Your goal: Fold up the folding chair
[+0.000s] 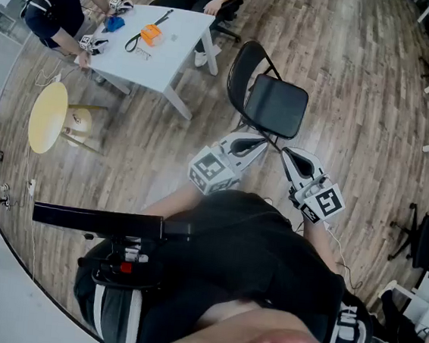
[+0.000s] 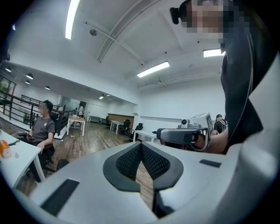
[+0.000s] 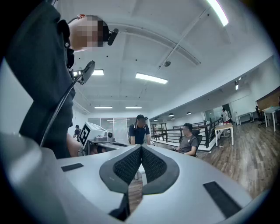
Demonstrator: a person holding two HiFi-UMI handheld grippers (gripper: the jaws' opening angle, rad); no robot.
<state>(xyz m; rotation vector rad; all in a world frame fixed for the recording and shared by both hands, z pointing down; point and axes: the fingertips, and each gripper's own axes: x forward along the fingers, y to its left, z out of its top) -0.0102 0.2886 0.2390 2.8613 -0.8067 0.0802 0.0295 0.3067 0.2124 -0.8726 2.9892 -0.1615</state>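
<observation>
Closest in, my left gripper (image 1: 257, 140) has its jaws pressed fully together. The ribbed black pads (image 2: 129, 161) meet along one seam with nothing between them. My right gripper (image 1: 286, 154) is the same, its jaws closed on nothing. Each carries a white cube with black square markers (image 1: 213, 171); these are patterns, not words I can read. White lettering on my dark clothing is too small to read.

Just beyond both sets of tips stands the black folding chair (image 1: 275, 105) with a padded seat and thin metal frame. It is still unfolded and upright on the brown wood-plank floor (image 1: 346, 82). The near edge of its seat faces me, and its rounded backrest is on the far side. Both grippers sit on my side of that seat, the left one nearer its near left corner. I cannot tell whether either touches the frame.

Beyond the chair and to its left is a white rectangular table (image 1: 182, 30) holding a small orange object (image 1: 150, 34) and a blue one (image 1: 114, 23). People sit around it. Well left of the chair is a round yellow stool (image 1: 47, 117). In the gripper views, long strip lights (image 2: 152, 69) run across a white ceiling.
</observation>
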